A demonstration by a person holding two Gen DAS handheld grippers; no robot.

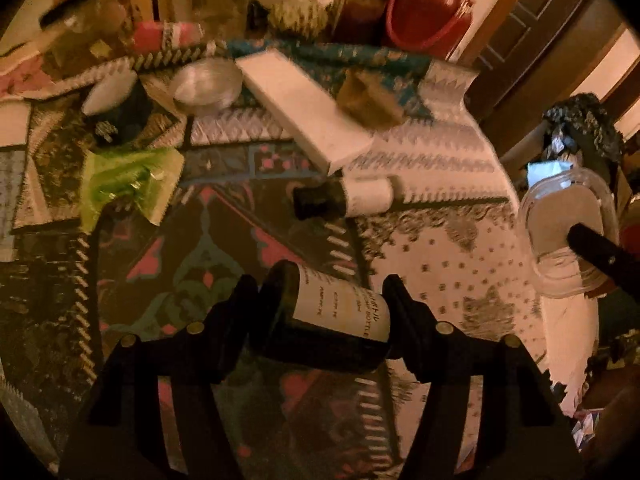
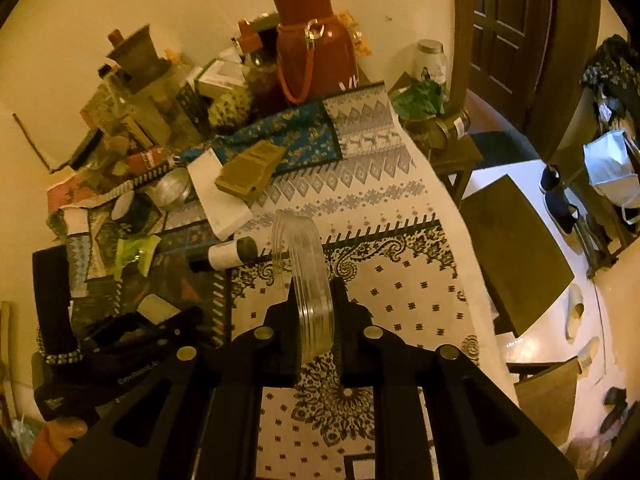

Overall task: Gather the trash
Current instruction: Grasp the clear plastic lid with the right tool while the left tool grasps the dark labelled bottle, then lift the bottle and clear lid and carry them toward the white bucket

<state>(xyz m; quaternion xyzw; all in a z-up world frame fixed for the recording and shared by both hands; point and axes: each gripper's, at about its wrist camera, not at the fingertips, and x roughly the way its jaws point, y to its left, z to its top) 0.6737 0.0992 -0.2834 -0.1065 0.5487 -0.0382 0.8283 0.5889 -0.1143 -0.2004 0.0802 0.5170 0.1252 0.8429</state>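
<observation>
In the left wrist view my left gripper (image 1: 320, 286) has a dark bottle with a white label (image 1: 340, 316) lying crosswise between its fingers. Both pads touch the bottle's sides, low over the patterned tablecloth (image 1: 440, 264). My right gripper (image 2: 316, 292) is shut on a clear plastic lid (image 2: 304, 264) held on edge above the cloth. That lid (image 1: 560, 216) also shows at the right of the left wrist view. More litter lies on the table: a second small bottle (image 1: 344, 198), a green wrapper (image 1: 128, 184) and a clear round lid (image 1: 208, 84).
A white box (image 1: 304, 108) with an olive packet (image 1: 372, 96) on it lies behind the bottles. A red flask (image 2: 316, 40), jars and boxes crowd the table's back. To the right the cloth hangs over the table edge (image 2: 460, 240) above a stool (image 2: 516, 252).
</observation>
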